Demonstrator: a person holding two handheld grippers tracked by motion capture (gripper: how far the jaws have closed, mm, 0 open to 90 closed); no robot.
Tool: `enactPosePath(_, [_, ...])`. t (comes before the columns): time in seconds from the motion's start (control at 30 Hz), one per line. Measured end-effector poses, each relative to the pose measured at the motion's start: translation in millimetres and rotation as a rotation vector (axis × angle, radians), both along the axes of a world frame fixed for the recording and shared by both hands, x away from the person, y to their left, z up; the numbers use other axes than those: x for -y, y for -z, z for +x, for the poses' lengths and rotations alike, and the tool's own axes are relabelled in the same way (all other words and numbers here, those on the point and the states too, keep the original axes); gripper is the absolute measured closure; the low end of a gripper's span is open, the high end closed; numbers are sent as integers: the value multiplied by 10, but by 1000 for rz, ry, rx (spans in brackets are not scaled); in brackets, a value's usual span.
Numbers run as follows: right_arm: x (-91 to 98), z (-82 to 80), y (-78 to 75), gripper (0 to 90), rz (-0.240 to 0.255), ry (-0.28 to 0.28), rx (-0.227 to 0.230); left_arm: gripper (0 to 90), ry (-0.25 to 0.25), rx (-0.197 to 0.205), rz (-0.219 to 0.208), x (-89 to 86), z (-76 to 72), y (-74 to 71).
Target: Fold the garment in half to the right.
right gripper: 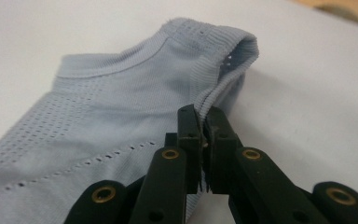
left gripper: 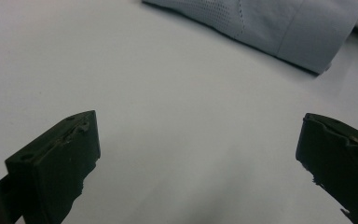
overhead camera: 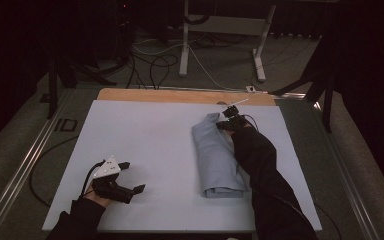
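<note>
A folded light-blue knit garment [overhead camera: 217,157] lies lengthwise on the white table sheet [overhead camera: 150,130], right of the middle. My right gripper [overhead camera: 226,124] is at its far end, shut on the ribbed neck edge of the garment [right gripper: 205,93], which is pinched between the two black jaws. My left gripper [overhead camera: 132,177] rests low over the sheet at the near left with its jaws spread wide and nothing between them; its fingertips [left gripper: 77,140] frame bare sheet, and the garment's folded end [left gripper: 279,28] lies farther off.
A strip of bare wooden tabletop [overhead camera: 180,95] runs along the far edge of the sheet. Beyond it, cables [overhead camera: 152,62] and a white desk frame [overhead camera: 222,30] stand on the floor. A metal rail [overhead camera: 25,165] runs along the table's left side.
</note>
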State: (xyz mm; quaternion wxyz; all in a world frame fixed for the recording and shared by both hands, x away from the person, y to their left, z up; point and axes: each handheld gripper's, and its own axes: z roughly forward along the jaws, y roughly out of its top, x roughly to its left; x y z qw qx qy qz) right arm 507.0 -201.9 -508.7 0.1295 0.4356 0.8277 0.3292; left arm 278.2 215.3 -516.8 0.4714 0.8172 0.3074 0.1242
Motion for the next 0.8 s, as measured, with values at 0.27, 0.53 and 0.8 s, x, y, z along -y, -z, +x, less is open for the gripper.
enactPosePath(0.27, [10, 14, 72, 846, -28, 14, -30, 8, -2, -1, -2, -40, -11, 13])
enactPosePath(0.53, [47, 15, 43, 660, -20, 28, -33, 8, 5, 5, -5, -68, -20, -19])
enactPosePath(0.8, [79, -109, -170, 336, 40, -29, -11, 8, 5, -5, -5, -114, -22, -26])
